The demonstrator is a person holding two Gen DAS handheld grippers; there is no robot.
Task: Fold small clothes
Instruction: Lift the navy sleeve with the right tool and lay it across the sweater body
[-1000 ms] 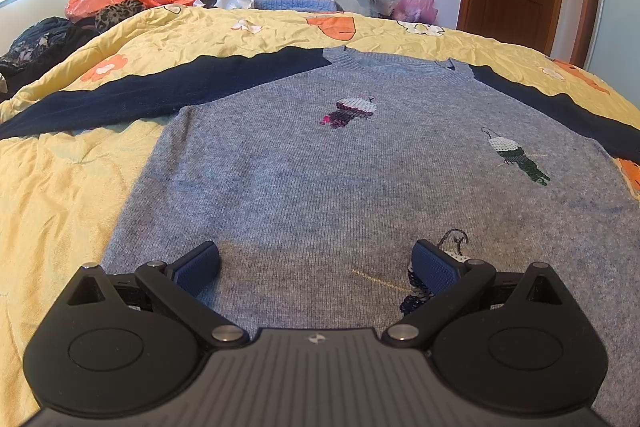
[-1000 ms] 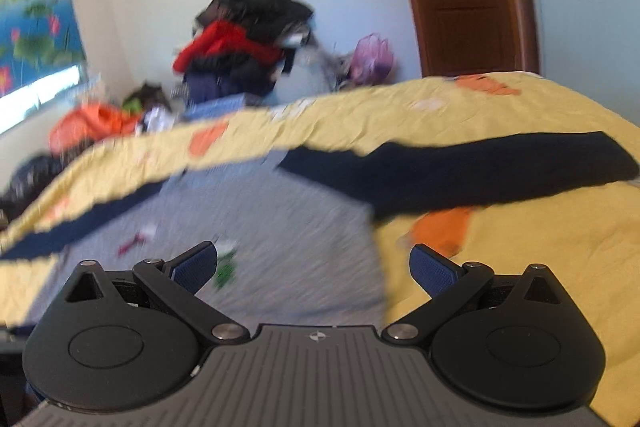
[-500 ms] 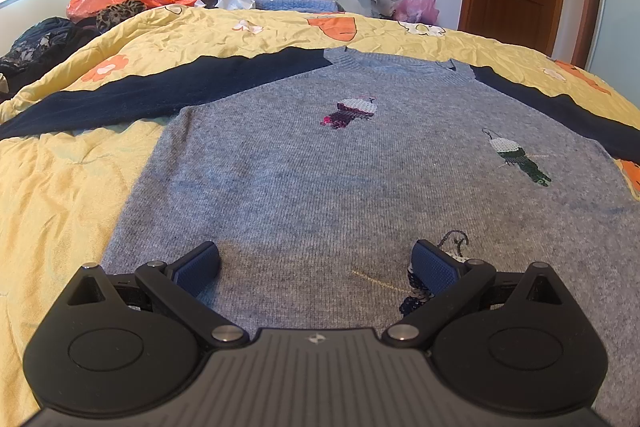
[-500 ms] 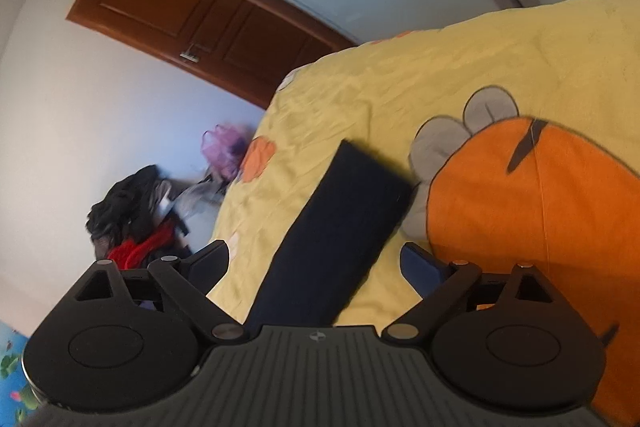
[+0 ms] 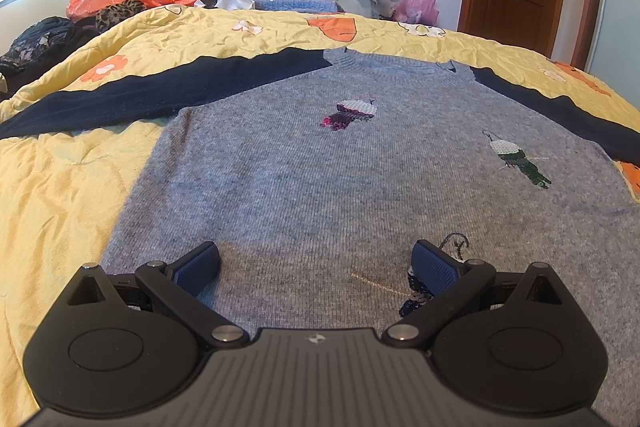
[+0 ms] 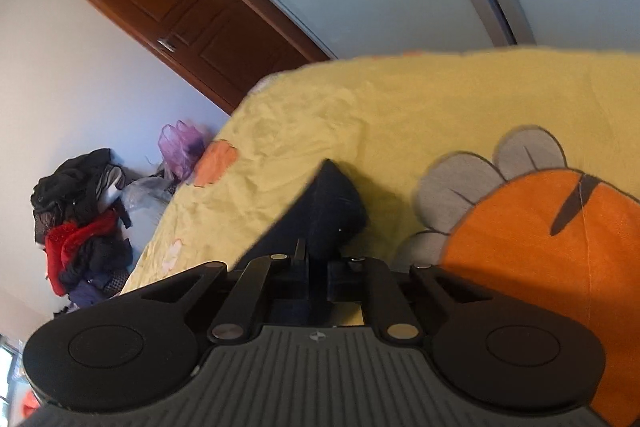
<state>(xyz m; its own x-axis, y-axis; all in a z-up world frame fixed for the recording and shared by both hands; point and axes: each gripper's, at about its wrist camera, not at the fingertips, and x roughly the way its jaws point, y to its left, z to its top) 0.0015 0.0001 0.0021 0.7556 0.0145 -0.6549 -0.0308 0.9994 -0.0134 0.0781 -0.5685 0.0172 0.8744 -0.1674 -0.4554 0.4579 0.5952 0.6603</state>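
Swung onto navy sleeve (image 6: 320, 211) — right gripper (image 6: 316, 267) closing, pinching it.

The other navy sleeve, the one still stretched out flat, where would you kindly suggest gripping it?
Take the left sleeve at its cuff end, coming in from the outer side. It lies straight and flat on the bedspread, so pinching its free end lets it fold across the sweater.

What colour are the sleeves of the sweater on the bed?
The sleeves are dark navy, while the sweater body is grey. The left wrist view shows this best.
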